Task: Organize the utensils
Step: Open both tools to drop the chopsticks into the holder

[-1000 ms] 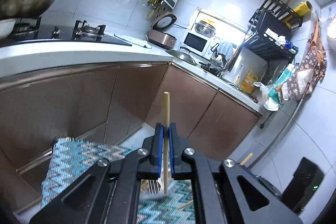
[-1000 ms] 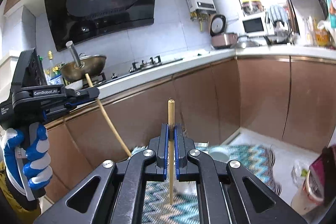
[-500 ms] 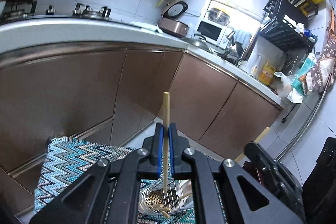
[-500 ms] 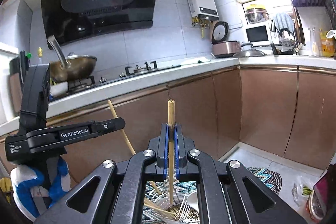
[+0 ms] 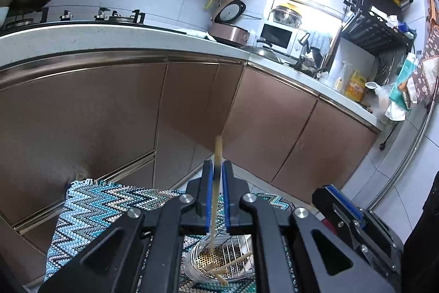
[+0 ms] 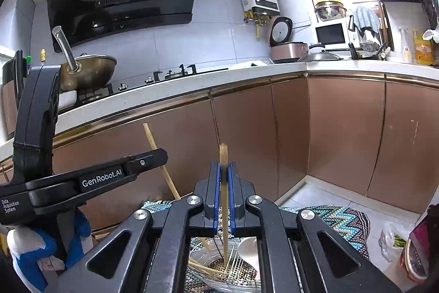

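A round wire utensil holder (image 5: 219,261) (image 6: 219,269) stands on a zigzag mat below both grippers, with loose chopsticks and a white spoon (image 6: 248,251) inside. My left gripper (image 5: 216,175) has its jaws slightly parted around a wooden chopstick (image 5: 215,199), which is blurred and whose lower tip reaches into the holder. My right gripper (image 6: 224,177) has its jaws slightly parted around another blurred chopstick (image 6: 224,210), tip in the holder. The left gripper also shows in the right wrist view (image 6: 153,158), its chopstick slanting down.
A blue zigzag mat (image 5: 90,210) lies under the holder. Brown cabinet doors (image 5: 192,106) and a white counter (image 5: 109,35) with a stove and wok (image 6: 87,70) stand behind. A plastic bag (image 6: 392,238) and a cup sit at the right.
Both grippers have moved down over the holder. Both jaws have parted a little, and both chopsticks now look blurred, sliding down into the holder.
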### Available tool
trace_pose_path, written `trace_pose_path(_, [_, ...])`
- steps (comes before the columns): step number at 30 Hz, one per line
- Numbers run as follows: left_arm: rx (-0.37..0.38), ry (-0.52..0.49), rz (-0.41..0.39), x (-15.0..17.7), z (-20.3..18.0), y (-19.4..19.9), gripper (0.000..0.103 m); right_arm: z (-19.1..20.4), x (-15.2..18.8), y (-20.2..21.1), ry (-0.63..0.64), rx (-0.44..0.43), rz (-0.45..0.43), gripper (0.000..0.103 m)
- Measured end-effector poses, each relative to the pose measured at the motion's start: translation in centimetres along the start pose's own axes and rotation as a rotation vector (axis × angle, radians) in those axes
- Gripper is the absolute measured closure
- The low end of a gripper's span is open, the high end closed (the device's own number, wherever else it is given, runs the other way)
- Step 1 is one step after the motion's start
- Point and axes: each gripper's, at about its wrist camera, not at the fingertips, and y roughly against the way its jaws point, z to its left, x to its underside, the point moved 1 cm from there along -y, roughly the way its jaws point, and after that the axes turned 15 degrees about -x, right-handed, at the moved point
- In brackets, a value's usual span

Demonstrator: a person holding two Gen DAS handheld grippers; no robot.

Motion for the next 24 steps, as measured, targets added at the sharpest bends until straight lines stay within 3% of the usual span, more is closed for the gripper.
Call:
trace_pose_path(2, [0.005, 0.007, -0.01, -0.2, 0.2, 0.6, 0.096, -0.1, -0.2, 0.2, -0.007, 0.008, -0.01, 0.078])
trace_pose_path(7, [0.02, 0.012, -0.03, -0.6, 0.7, 2.5, 0.094, 0.1, -0.8, 1.8, -0.018, 0.028, -0.04, 0.076])
trace_pose_path(9, [0.029, 0.019, -0.039, -0.8, 0.9, 3.5, 0.086, 0.5, -1.2, 2.6, -0.021, 0.032, -0.054, 0.073])
trace_pose_path(11, [0.04, 0.037, -0.048, -0.8, 1.4, 4.6, 0.067, 0.9, -1.4, 3.3, -0.021, 0.036, -0.066, 0.07])
trace_pose_path(12, [0.04, 0.051, -0.057, -0.8, 1.8, 5.4, 0.065, 1.2, -1.6, 3.8, -0.017, 0.038, -0.073, 0.07])
trace_pose_path(20, [0.037, 0.098, -0.076, 0.1, 5.0, 10.8, 0.064, 3.4, -0.9, 7.7, -0.04, 0.026, -0.095, 0.065])
trace_pose_path(24, [-0.018, 0.075, -0.09, 1.3, 6.4, 14.0, 0.062, 5.3, -0.5, 9.9, -0.023, 0.021, -0.102, 0.059])
